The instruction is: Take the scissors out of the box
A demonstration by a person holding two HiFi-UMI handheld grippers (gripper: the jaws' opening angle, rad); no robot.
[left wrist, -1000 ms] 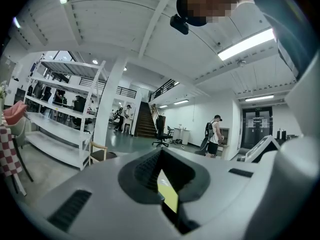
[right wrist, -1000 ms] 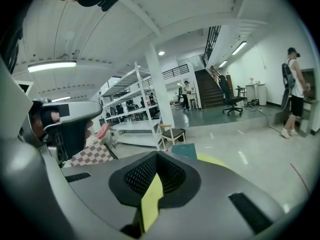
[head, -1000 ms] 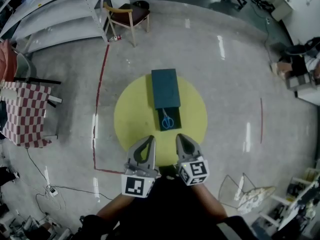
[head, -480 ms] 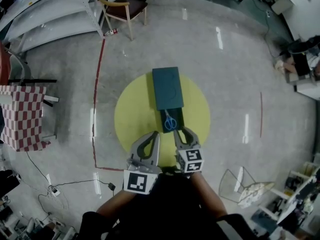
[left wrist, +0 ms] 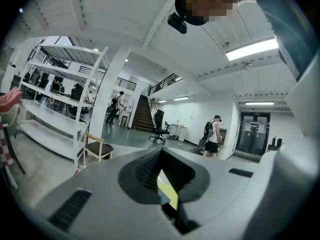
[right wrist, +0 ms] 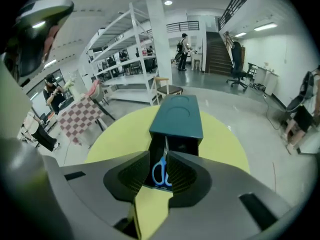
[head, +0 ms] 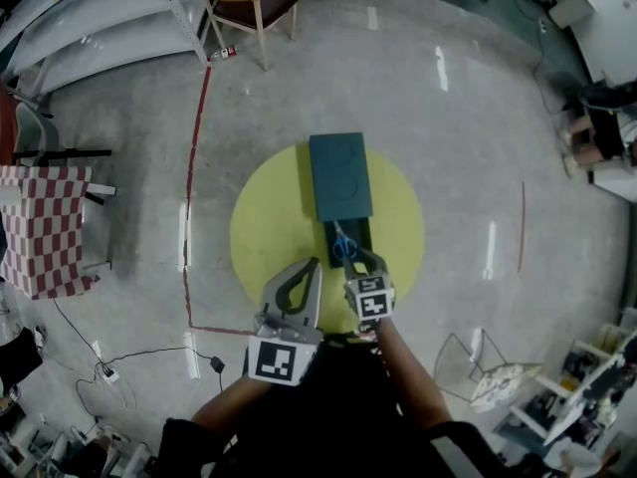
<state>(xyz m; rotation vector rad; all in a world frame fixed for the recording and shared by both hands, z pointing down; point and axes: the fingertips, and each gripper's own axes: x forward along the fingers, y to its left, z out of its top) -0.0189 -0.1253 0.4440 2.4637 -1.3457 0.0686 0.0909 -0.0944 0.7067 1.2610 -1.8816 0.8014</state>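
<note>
Since a second earlier, right gripper (head: 360, 259) had dropped and tipped steeply down, reaching the open end of the box; left gripper (head: 313, 265) had crept forward a little.

Far left: red-and-white chequered cloth (head: 40, 229) draped over a stand. Wooden chair with dark seat (head: 246, 6) at the top, well apart from the work.

Left gripper hung over the near edge of the round yellow surface (head: 269, 229). Its own view showed the jaw tips clenched together, nothing between them.

Centre: dark teal rectangular box (head: 340, 175) lay on the yellow surface, its dark inner tray (head: 360, 235) slid out toward the person. Blue-handled scissors (head: 344, 245) lay in that tray, loops nearest the person, blades pointing into the box.

Right gripper sat just above the tray, jaws opening. Its own view showed the scissors' blue loops in the gap, with the pads not pressing on them.
</note>
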